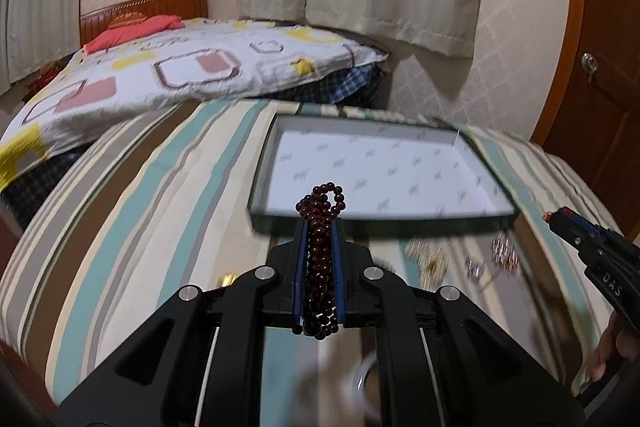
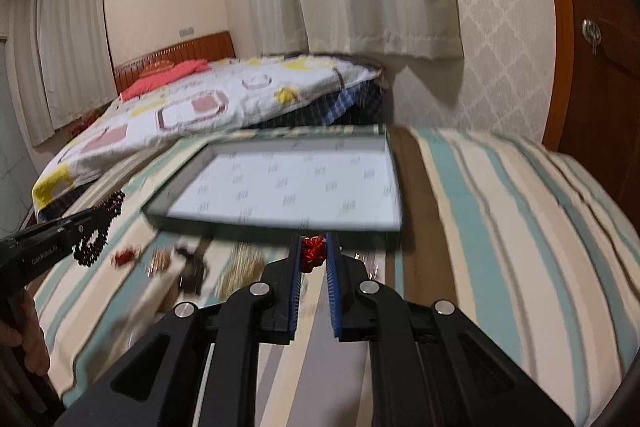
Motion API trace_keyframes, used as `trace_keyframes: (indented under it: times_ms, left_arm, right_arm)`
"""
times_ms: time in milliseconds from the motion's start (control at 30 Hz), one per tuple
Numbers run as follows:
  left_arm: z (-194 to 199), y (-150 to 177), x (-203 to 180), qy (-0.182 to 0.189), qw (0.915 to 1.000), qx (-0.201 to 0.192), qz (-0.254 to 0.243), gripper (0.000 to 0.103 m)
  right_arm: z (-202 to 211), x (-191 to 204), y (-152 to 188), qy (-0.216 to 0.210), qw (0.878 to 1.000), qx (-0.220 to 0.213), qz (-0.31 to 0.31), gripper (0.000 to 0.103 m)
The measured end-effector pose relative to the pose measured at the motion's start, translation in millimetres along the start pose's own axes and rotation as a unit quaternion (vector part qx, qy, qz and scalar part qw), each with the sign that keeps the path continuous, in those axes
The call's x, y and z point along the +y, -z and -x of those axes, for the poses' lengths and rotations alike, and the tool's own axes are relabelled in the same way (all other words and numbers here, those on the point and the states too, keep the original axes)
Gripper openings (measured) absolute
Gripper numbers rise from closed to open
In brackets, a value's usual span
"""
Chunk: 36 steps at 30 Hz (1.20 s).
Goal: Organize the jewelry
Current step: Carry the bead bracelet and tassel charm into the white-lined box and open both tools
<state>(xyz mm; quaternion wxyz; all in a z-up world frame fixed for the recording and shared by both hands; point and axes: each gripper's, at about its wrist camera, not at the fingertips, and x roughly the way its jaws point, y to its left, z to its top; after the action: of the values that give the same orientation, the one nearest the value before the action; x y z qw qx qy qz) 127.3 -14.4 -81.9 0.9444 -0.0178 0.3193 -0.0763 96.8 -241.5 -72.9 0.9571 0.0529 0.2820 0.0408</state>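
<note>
My left gripper (image 1: 320, 223) is shut on a dark red bead bracelet (image 1: 320, 259), bunched between the pads, held above the striped cloth just short of the shallow grey box (image 1: 456, 215) with white printed lining. It also shows in the right wrist view (image 2: 105, 217). My right gripper (image 2: 313, 241) is shut on a small red shiny jewelry piece (image 2: 312, 253) at its fingertips, near the box's front wall (image 2: 280, 229). The right gripper shows at the right edge of the left wrist view (image 1: 554, 217).
Loose jewelry lies on the striped cloth before the box: gold and silver pieces (image 1: 430, 261), a silver-red piece (image 1: 504, 253), a red piece (image 2: 126, 255), dark pieces (image 2: 192, 269). A bed (image 1: 180, 75) stands behind. A wooden door (image 2: 600, 67) is at right.
</note>
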Motion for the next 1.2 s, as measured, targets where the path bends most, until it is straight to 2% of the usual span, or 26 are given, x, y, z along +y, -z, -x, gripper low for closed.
trace_keyframes:
  times_ms: [133, 267, 500, 767, 833, 900, 967, 1067, 1200]
  left_arm:
    - [-31, -25, -6, 0.01, 0.9999, 0.0, 0.002, 0.012]
    - [-73, -38, -8, 0.01, 0.9997, 0.023, 0.004, 0.012]
    - [-129, -32, -1, -0.004, 0.9971, 0.076, 0.003, 0.012]
    - [-151, -20, -1, -0.011, 0.9937, 0.112, 0.003, 0.012]
    - [-152, -19, -1, -0.014, 0.9938, 0.111, -0.002, 0.015]
    - [-153, -19, -2, -0.019, 0.9935, 0.113, -0.004, 0.03]
    - [-153, -19, -3, -0.019, 0.9935, 0.112, -0.007, 0.037]
    - [-152, -18, -4, -0.02, 0.9936, 0.111, -0.008, 0.048]
    - [-147, -19, -4, -0.013, 0.994, 0.108, 0.003, 0.054]
  right_arm:
    - [-25, -9, -23, -0.002, 1.0, -0.007, -0.004, 0.013]
    - [-61, -15, -32, -0.002, 1.0, 0.013, -0.001, 0.013]
    - [-118, -35, -18, -0.001, 0.996, 0.088, -0.008, 0.013]
    - [-131, -37, -13, -0.001, 0.992, 0.123, -0.007, 0.013]
    - [-130, -38, -12, -0.002, 0.992, 0.126, -0.01, 0.015]
    - [-131, -40, -12, -0.003, 0.992, 0.126, -0.014, 0.022]
    - [-129, -41, -13, -0.004, 0.992, 0.121, -0.017, 0.033]
    - [-127, -39, -14, -0.004, 0.993, 0.12, -0.015, 0.037]
    - [-119, -36, -17, -0.006, 0.994, 0.111, -0.021, 0.037]
